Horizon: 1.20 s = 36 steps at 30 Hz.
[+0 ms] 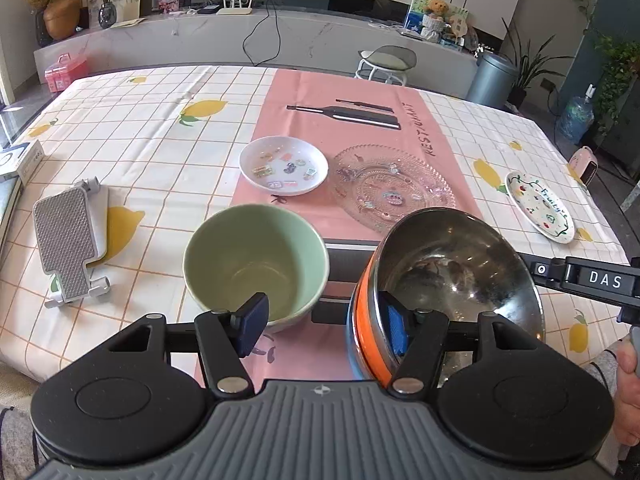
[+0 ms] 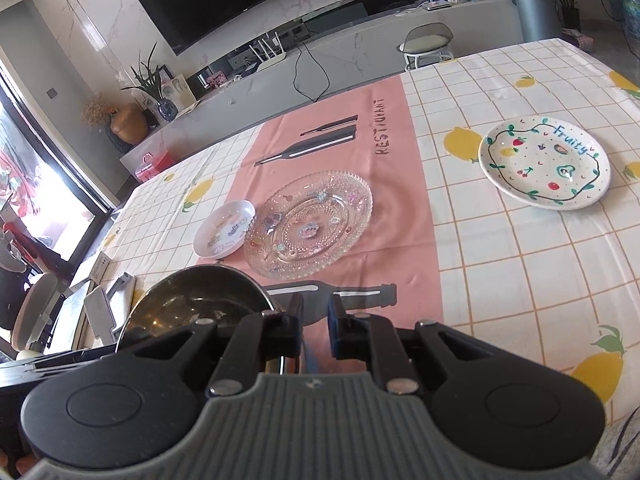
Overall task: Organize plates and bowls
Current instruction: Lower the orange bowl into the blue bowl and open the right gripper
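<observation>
- Living-room setting: television wall and low cabinet behind a table [image 1: 132,128] covered in lemon-print check cloth, with a pink runner [image 1: 340,92] down the middle.
- On the runner: small white dish [image 1: 283,165] touching or just beside a glass plate [image 1: 394,188]. Painted "Fruity" plate [image 2: 545,160] sits well apart, toward the right edge.
- Green bowl [image 1: 256,262] stands upright near the front edge, apparently empty. Steel bowl [image 1: 452,280] with an orange band is just to its right, tilted up on its side and off level.
- Left gripper [image 1: 324,330]: jaws wide. One pad hangs over the green bowl's near rim; the other lies against the steel bowl's rim, inside. Nothing pinched.
- Right gripper [image 2: 314,330]: jaws narrow, a small gap between the pads. Whether it holds the steel bowl's edge cannot be told; the bowl sits low at the left of that view.
- Handling, as judged: steel bowl is light, rigid, slick, likely to pivot in a rim pinch, so grip deep over the lip. Green bowl looks ceramic, heavier, chip-prone; take it wall between pads. Glass plate is fragile, with a low beaded edge and little purchase.
- Grey phone stand [image 1: 66,240] lies at the left, clear of the dishes.
</observation>
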Motion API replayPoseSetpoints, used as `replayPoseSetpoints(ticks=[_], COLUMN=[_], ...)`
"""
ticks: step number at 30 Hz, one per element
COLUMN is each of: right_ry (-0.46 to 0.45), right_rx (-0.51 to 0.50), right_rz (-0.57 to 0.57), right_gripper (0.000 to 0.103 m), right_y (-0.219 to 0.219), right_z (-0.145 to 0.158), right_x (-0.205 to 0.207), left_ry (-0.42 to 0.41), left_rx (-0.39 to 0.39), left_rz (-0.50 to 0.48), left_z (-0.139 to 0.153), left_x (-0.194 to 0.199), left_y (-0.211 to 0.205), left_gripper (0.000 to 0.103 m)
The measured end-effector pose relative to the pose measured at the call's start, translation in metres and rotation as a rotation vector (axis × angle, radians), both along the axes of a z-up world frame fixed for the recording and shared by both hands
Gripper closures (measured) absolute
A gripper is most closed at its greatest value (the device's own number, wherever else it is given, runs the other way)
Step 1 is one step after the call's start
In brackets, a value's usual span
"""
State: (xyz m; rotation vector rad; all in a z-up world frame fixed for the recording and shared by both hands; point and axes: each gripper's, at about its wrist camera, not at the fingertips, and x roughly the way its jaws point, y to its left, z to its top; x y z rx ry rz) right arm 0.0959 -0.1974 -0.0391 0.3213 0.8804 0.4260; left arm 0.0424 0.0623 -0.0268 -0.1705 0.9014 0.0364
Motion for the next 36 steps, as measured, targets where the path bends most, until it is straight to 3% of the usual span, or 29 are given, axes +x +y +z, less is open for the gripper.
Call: replayPoseSetpoints(ticks=[8, 18, 24, 29, 36], right_ry=[-0.058, -0.108, -0.138, -0.125, -0.080], right_rx=[-0.009, 0.016, 0.069, 0.021, -0.024], right_rz=[-0.011, -0.017, 0.006, 0.067, 0.048], right_gripper=[0.085, 0.084, 0.084, 0.083, 0.078], right_y=[-0.002, -0.004, -0.005, 0.009, 0.012], right_z=[0.006, 0.010, 0.011, 0.008, 0.001], right_x=[-0.008, -0.013, -0.014, -0.015, -0.012], left_ry=[-0.036, -0.097, -0.117, -0.064, -0.036], left_rx=[-0.010, -0.124, -0.174, -0.141, -0.067], left_rz=[0.014, 0.036, -0.010, -0.008, 0.012], left_z=[0.006, 0.014, 0.009, -0.003, -0.011], left_x=[-0.006, -0.010, -0.006, 0.001, 0.002], left_y=[0.004, 0.019, 0.017, 0.011, 0.008], left_gripper=[0.031, 0.031, 0.031, 0.031, 0.031])
